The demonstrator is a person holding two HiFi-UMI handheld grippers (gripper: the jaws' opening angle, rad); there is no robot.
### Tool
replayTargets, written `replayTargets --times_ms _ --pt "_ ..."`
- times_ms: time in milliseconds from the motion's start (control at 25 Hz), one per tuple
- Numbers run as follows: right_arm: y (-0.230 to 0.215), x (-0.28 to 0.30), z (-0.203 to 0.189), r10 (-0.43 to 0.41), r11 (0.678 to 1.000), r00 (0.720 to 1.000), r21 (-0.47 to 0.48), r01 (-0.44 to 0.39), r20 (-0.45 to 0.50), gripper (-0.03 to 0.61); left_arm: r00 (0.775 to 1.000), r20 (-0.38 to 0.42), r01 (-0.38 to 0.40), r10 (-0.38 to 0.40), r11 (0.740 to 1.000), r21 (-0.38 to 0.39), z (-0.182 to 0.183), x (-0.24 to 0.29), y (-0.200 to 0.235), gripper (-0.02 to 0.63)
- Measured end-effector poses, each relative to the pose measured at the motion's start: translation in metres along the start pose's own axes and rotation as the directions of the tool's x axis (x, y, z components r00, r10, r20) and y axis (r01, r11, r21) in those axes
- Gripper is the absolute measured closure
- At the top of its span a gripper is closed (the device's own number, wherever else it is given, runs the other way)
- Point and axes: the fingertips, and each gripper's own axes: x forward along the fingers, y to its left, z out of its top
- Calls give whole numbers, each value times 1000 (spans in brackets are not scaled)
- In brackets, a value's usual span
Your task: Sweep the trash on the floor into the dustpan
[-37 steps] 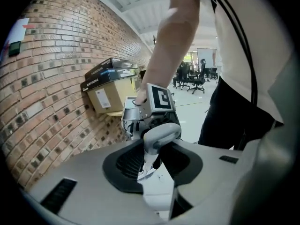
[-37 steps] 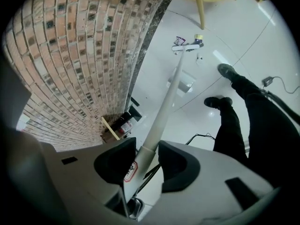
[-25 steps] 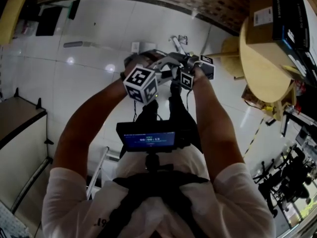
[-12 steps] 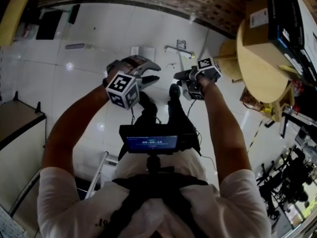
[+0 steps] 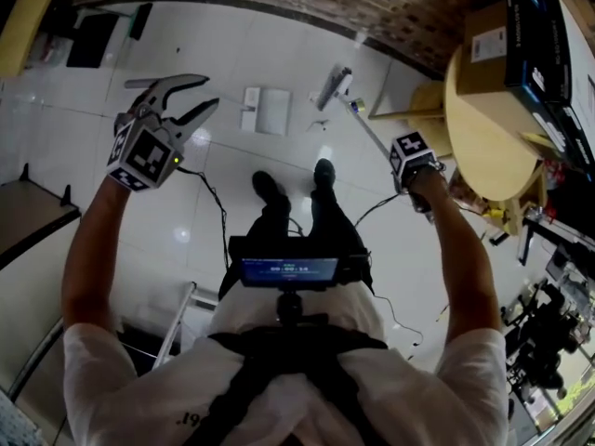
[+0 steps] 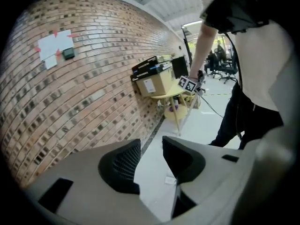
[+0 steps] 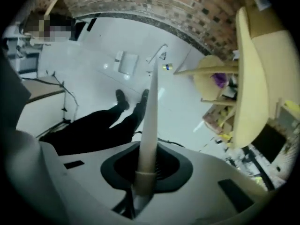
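Observation:
My right gripper [image 5: 406, 163] is shut on a pale broom handle [image 7: 149, 121] after its jaws have just been closing. The handle [image 5: 372, 128] slants down to the broom head [image 5: 333, 84] on the white floor. A white dustpan [image 5: 265, 110] lies flat left of the head and shows in the right gripper view too, dustpan [image 7: 125, 63]. A small yellowish scrap [image 7: 168, 67] lies by the broom head. My left gripper [image 5: 209, 93] is raised at the left, open, its jaws have just been opening, and nothing is between them [image 6: 151, 146].
A round yellow table [image 5: 488, 128] with cardboard boxes [image 5: 493, 31] stands at the right, close to the brick wall [image 5: 372, 7]. The person's black shoes [image 5: 293, 182] stand behind the dustpan. A cable [image 5: 214, 203] trails from the left gripper. A dark cabinet [image 5: 28, 221] is at the left.
The two grippers, close together in front of the body a second ago, have swung wide apart. The left went left and up with its jaws wider, the right went right and turned.

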Motion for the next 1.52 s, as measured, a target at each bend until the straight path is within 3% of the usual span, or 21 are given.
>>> replayTargets --times_ms 80,160,320,440,560,720,880,1000,1160,1280,1440,1480,1520 --pt "-21 -9 -9 -76 996 997 -42 76 -9 529 999 -15 -49 48 998 -34 -7 -16 18 462" --pt "-26 -18 -16 -99 993 995 -75 96 -25 529 996 -37 -89 87 994 -62 -15 -30 32 462" --pt "-37 -33 -27 -218 965 974 -164 206 -57 529 988 -105 -127 117 987 -96 -40 -51 53 462" --pt "-48 -43 -30 -301 934 951 -223 279 -74 529 981 -175 -108 84 985 -135 -70 -57 59 403" --pt "-54 -49 -38 -342 916 931 -266 301 -125 529 966 -259 -66 22 984 -164 -112 -55 54 369" --pt "-40 -60 -58 -348 916 901 -300 267 -259 529 931 -364 -18 -38 989 -150 -157 -50 44 322" --pt "-59 -53 -41 -463 858 848 -369 356 -258 529 890 -452 15 -63 994 -109 -187 -37 41 279" --pt "-52 -49 -36 -477 852 829 -387 354 -291 529 872 -485 24 -70 995 -101 -202 -33 45 279" --pt "-38 -42 -34 -455 860 832 -399 318 -317 529 828 -552 77 -100 995 -64 -229 -21 45 279" --pt "-30 -35 -25 -466 857 827 -393 334 -314 529 833 -541 94 -113 994 -63 -233 -8 44 279" --pt "-20 -27 -18 -466 864 814 -376 335 -345 531 841 -537 62 -61 998 -17 -235 5 55 283" --pt "-18 -27 -17 -462 868 813 -368 333 -354 531 837 -544 63 -53 998 -1 -234 6 58 313" --pt "-16 -28 -14 -460 870 814 -361 335 -353 531 832 -552 71 -51 997 14 -231 5 59 394"
